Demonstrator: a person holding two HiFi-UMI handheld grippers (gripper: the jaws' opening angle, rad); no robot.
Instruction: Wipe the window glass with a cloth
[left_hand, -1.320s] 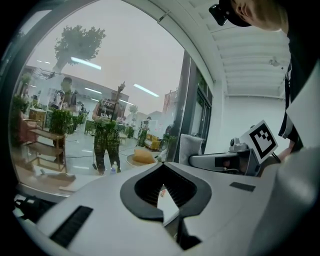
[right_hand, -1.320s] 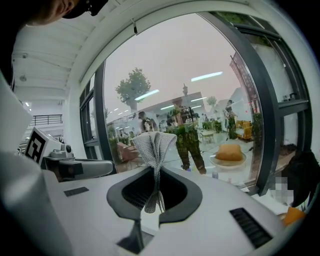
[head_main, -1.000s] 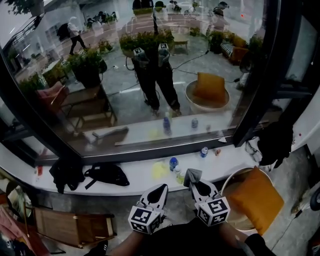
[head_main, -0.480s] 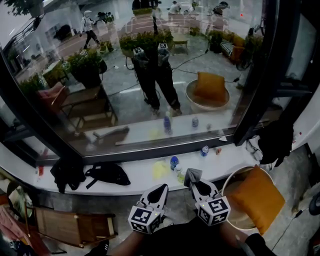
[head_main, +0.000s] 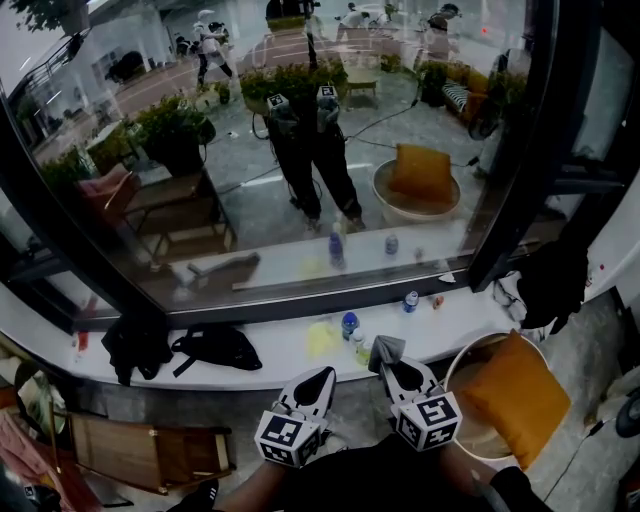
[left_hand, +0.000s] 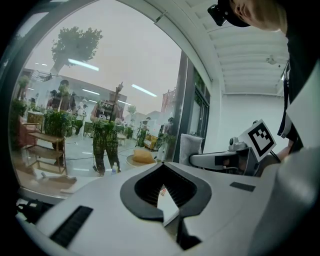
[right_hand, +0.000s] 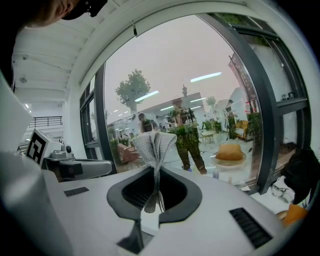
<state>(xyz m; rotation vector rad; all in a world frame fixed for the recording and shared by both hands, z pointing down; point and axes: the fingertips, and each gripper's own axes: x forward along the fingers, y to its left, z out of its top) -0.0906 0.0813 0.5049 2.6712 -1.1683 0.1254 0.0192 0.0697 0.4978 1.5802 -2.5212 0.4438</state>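
The big window glass (head_main: 300, 150) fills the head view and mirrors me and both grippers. My right gripper (head_main: 388, 362) is held low, in front of the white sill (head_main: 270, 358), and is shut on a grey knitted cloth (head_main: 383, 350). In the right gripper view the cloth (right_hand: 152, 145) fans out above the closed jaw tips of the right gripper (right_hand: 156, 169), facing the glass (right_hand: 200, 100). The left gripper (head_main: 320, 380) sits beside it, shut with nothing held. In the left gripper view its jaws (left_hand: 162, 165) meet, and the cloth (left_hand: 189, 145) shows to the right.
On the sill lie a yellow rag (head_main: 320, 340), a blue-capped bottle (head_main: 348, 324), a can (head_main: 408, 301) and two black bags (head_main: 215, 347). A dark frame post (head_main: 520, 170) bounds the pane at right. An orange cushion (head_main: 510, 395) and a wooden chair (head_main: 140, 450) stand below.
Both grippers have stayed in place. Only a walking person seen through the glass at the top left has moved to the right.
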